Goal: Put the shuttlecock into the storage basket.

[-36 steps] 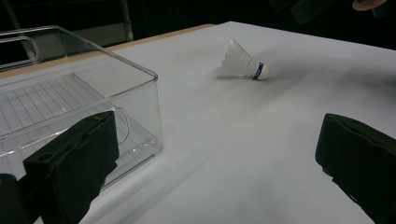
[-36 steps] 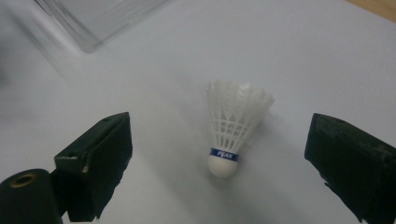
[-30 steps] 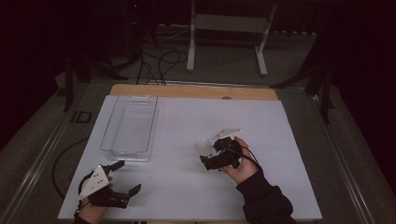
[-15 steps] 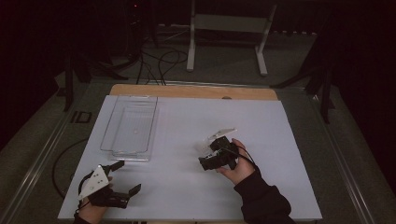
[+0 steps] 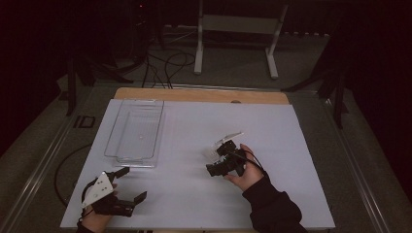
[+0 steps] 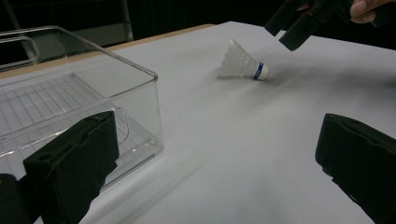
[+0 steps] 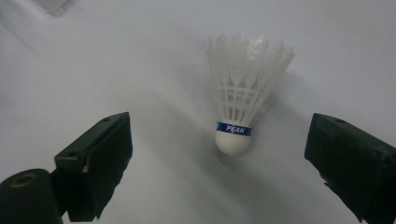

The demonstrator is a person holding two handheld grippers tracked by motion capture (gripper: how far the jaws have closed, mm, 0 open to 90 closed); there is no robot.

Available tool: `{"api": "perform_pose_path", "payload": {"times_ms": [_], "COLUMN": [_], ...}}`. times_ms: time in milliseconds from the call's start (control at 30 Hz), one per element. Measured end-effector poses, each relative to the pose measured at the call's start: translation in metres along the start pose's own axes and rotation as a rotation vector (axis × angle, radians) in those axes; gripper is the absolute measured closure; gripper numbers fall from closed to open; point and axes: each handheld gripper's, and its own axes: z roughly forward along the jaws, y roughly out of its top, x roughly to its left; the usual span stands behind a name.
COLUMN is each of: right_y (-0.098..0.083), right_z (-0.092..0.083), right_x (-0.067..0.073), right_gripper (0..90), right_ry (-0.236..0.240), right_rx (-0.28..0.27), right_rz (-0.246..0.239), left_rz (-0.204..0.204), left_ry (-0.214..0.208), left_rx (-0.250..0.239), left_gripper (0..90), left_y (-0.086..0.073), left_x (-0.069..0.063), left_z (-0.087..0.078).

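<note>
White shuttlecock (image 7: 239, 98) lying on its side on the white table (image 5: 301, 145), right gripper (image 7: 219, 163) just above it, jaws wide and empty, left gripper (image 5: 127, 184) wide and empty near the clear bin (image 5: 133, 131)

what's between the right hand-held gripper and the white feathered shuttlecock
Nothing visible. The right hand-held gripper is open, and the white feathered shuttlecock lies on the bare white table just ahead of its jaws, cork end toward them.

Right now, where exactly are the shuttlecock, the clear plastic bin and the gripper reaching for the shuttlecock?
shuttlecock (image 7: 232, 140): right gripper view, on its white cork tip.
clear plastic bin (image 5: 134, 160): high view, on its near rim.
right gripper (image 5: 219, 158): high view, between its open jaws.
</note>
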Motion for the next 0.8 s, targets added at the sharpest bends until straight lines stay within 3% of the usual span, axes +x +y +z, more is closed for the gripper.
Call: {"api": "perform_pose_path", "payload": {"times_ms": [133, 367, 633, 800], "right_y": [0.001, 0.001, 0.003, 0.004], "right_z": [0.004, 0.012, 0.014, 0.018], "right_x": [-0.001, -0.006, -0.007, -0.006], "right_gripper": [8.0, 9.0, 12.2, 14.2], "right_ry": [0.001, 0.01, 0.012, 0.001], "right_rx": [0.038, 0.13, 0.176, 0.204], "right_rz": [0.009, 0.081, 0.109, 0.095], "left_rz": [-0.001, -0.002, -0.001, -0.001], "left_ry": [-0.001, -0.001, -0.002, -0.002], "left_rx": [0.0, 0.0, 0.0, -0.001], "left_gripper": [0.1, 0.1, 0.1, 0.1], "left_y": [0.0, 0.0, 0.0, 0.0], "left_x": [0.0, 0.0, 0.0, 0.0], "left_z": [0.0, 0.0, 0.0, 0.0]}}
